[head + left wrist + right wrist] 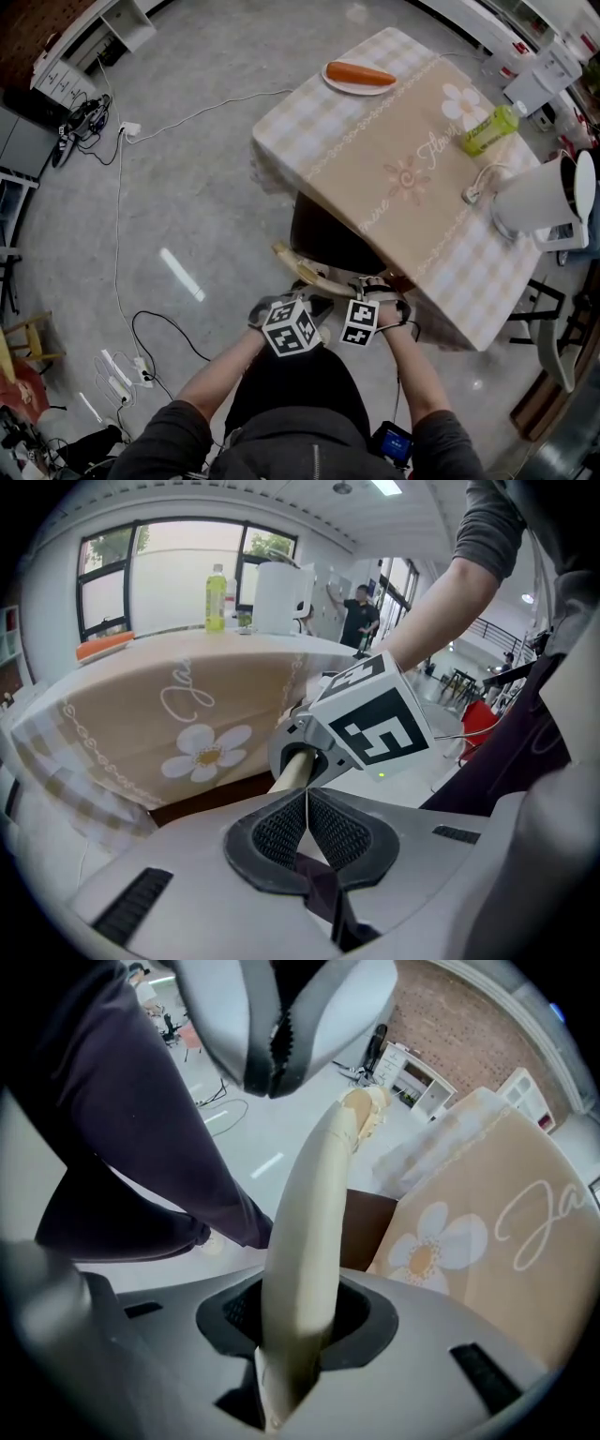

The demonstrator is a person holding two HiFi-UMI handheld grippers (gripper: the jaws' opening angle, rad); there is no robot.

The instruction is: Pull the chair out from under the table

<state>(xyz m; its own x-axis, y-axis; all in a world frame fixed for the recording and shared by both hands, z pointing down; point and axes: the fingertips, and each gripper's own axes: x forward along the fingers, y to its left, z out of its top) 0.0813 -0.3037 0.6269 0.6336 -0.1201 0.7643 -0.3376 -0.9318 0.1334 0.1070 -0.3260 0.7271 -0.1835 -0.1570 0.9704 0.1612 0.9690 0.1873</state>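
Head view: I see the chair (328,234) tucked under the surface (394,150), its top rail (298,265) jutting out, reachable.
Left gripper view: my left hand-held gripper (307,822) is pressed together, empty, by the rail.
Right gripper view: my right hand-held gripper (298,1314) pinches the rail, probably to drag it.

Left gripper (307,810) jaws together, right gripper (296,1321) clamping chair rail (321,1194)

I see the table (375,159) under a checked, flowered cloth carrying 1 plate (330,81) with a carrot (361,74), 1 green bottle (488,130) and a white appliance (539,197), possibly a kettle.
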